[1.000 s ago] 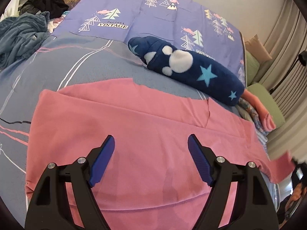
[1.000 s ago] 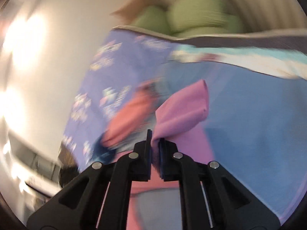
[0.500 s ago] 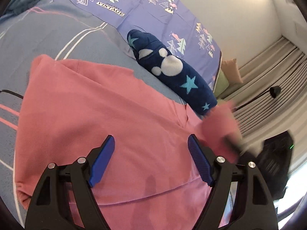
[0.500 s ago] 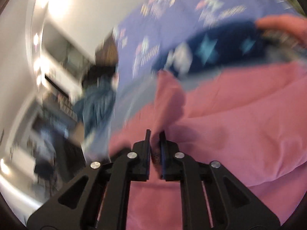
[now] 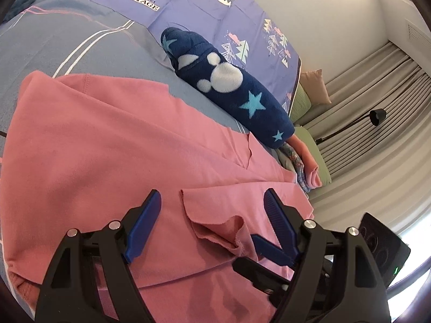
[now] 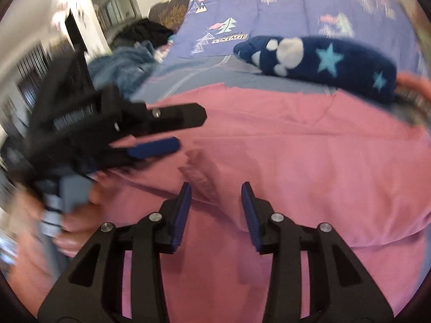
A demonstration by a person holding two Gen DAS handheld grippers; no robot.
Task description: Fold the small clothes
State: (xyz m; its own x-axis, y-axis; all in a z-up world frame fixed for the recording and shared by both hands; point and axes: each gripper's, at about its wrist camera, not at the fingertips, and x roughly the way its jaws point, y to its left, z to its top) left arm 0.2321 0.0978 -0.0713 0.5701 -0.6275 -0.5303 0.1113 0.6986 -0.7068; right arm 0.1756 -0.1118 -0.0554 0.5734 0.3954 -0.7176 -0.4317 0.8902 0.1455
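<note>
Pink garment (image 5: pixel 113 140) spread flat across the grey-blue bedcover (image 5: pixel 67 40), filling the lower half of both views. Sleeve end (image 5: pixel 215 215) folded onto the body, lying crumpled at 12 o'clock of the right gripper (image 6: pixel 215 210); jaws opening, pads off the cloth. Left gripper (image 5: pixel 212 220) spread wide, pinching nothing, hovering over the same sleeve end. Rolled navy star blanket (image 5: pixel 231 86) at 1 o'clock beyond the garment.

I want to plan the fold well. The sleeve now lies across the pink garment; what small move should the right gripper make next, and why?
Probably draw the right gripper back off the sleeve end. Its jaws are opening and the pads no longer press the cloth, which lies rumpled on the pink garment. The open left gripper hovers close, so a short retreat avoids dragging the fold.
</note>
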